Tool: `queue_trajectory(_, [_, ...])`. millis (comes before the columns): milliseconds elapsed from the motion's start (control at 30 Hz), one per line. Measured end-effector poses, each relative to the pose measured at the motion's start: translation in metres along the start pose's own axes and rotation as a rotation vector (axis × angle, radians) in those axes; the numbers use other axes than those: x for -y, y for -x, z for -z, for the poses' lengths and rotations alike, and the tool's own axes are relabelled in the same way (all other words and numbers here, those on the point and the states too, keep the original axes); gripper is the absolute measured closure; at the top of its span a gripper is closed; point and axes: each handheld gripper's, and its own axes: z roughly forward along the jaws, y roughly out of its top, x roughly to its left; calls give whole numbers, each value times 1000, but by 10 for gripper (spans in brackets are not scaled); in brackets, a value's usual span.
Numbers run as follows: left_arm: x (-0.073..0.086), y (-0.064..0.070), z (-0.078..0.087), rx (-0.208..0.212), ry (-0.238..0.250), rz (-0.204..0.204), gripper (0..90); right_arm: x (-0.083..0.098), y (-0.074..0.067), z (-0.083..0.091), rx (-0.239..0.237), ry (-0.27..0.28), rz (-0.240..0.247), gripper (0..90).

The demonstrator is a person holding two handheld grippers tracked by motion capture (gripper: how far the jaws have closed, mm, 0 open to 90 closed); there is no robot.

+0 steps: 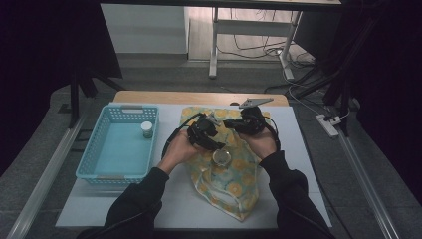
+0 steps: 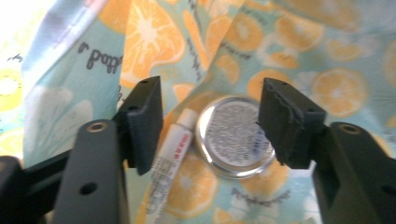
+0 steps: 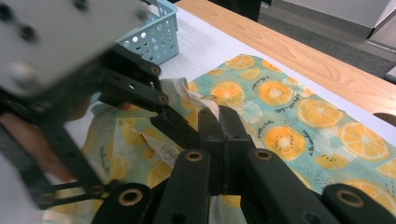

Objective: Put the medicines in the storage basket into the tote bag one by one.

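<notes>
Left gripper point(image 2: 210, 123) part open, astride round silver tin point(image 2: 235, 136) and white tube point(image 2: 170, 158) on orange-print cloth bag point(image 2: 327, 42), touching neither. Right gripper point(image 3: 218, 122) clamped on bag's edge. Blue plastic basket point(image 1: 94, 167) well left.

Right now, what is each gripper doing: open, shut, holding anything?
Left gripper: open, jaws either side of the round tin, not touching it.
Right gripper: shut on the orange-print bag.
</notes>
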Motion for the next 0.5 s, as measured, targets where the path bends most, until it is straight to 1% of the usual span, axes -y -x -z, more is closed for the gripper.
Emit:
queue_trajectory(67, [2,1,4,23,16,9,330,1,0,0,-1,0,-2,900])
queue_trajectory(133, [4,1,9,37,29,20,300,1,1,-1,-2,1,-3,900])
queue_trajectory(200, [6,1,14,67,50,41,264,1,0,-1,-2,0,-1,900])
queue_trajectory(233, [7,1,16,74,52,42,255,1,1,-1,-1,-1,-1,900])
queue_trajectory(333, [10,2,23,77,57,56,214,2,1,-1,0,-3,1,900])
queue_trajectory(467, [15,2,35,88,81,74,148,3,1,-1,0,-6,-2,900])
queue_trajectory(500, [16,1,38,85,87,70,142,3,2,-1,1,-6,-2,900])
